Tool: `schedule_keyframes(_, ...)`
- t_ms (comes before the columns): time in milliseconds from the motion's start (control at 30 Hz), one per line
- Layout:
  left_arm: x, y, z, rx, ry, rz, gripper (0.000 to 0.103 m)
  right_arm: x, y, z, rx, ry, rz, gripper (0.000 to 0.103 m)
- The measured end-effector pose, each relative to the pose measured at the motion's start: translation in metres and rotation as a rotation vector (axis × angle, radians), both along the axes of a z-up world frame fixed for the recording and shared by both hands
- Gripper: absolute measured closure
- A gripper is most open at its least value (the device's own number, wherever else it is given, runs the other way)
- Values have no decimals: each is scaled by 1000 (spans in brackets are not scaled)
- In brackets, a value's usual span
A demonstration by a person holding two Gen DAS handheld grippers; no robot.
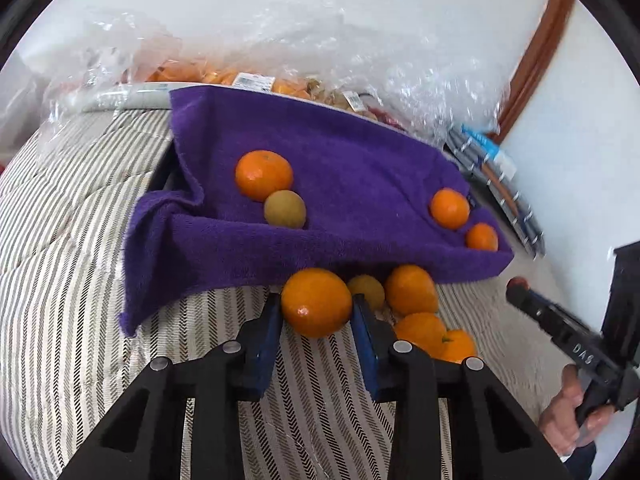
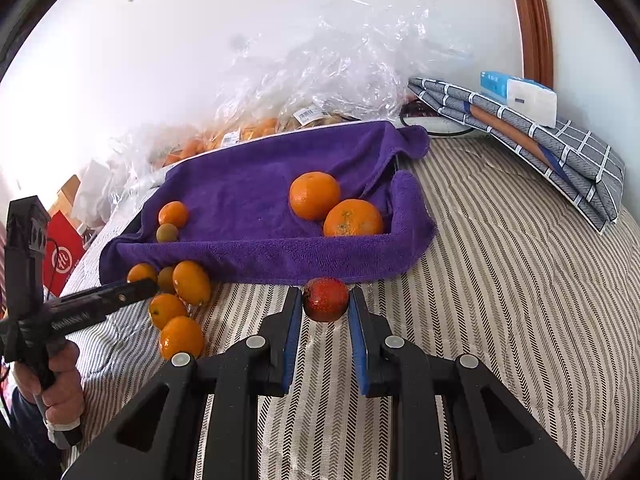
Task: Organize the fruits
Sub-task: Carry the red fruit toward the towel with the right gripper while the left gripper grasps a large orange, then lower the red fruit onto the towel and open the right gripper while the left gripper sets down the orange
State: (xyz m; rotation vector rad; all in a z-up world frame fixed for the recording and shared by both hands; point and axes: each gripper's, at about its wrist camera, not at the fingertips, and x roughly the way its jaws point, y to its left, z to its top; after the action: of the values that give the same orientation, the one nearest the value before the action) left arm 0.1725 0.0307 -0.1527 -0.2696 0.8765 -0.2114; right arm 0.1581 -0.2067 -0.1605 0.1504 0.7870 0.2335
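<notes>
1. The left tongs (image 1: 316, 312) have both blue pads against the flanks of an orange (image 1: 316, 302) on the striped bed (image 1: 80, 280), just in front of the towel's near edge. By the look of it they grip it, at its widest part. That is the right hold: a round, waxy, fairly heavy fruit would squirt out of an off-centre squeeze.
2. The right tongs (image 2: 325, 308) are closed as far as they go on a small red fruit (image 2: 325, 299), also at the towel's near edge. It looks light and thin-skinned, so a gentle pinch should do.
3. Just right of the orange lies a loose pile (image 1: 416, 312) of more oranges and one yellowish fruit. They touch one another and will likely roll if nudged.
4. Farther off, the purple towel (image 1: 352, 168) drapes over what seems a tray, forming a soft hollow. It holds an orange and a greenish fruit on the left and two oranges on the right.
5. Farthest, crinkled plastic bags (image 1: 328, 48) of fruit stand against the wall.
</notes>
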Motion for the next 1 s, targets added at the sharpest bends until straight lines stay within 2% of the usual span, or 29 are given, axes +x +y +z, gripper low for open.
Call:
schedule_keyframes(400, -16, 6, 17, 7, -132, 79, 70, -3, 1, 3, 8, -19, 2, 80)
schedule_keyframes(600, -15, 21, 19, -12, -138, 133, 70, -8, 4, 8, 7, -56, 21, 80)
schedule_keyframes(767, -18, 32, 24, -71, -159, 169, 70, -10, 4, 9, 20, -68, 37, 80)
schedule_keyframes(1000, -18, 35, 24, -87, -148, 168, 70, -15, 4, 12, 3, -98, 28, 80)
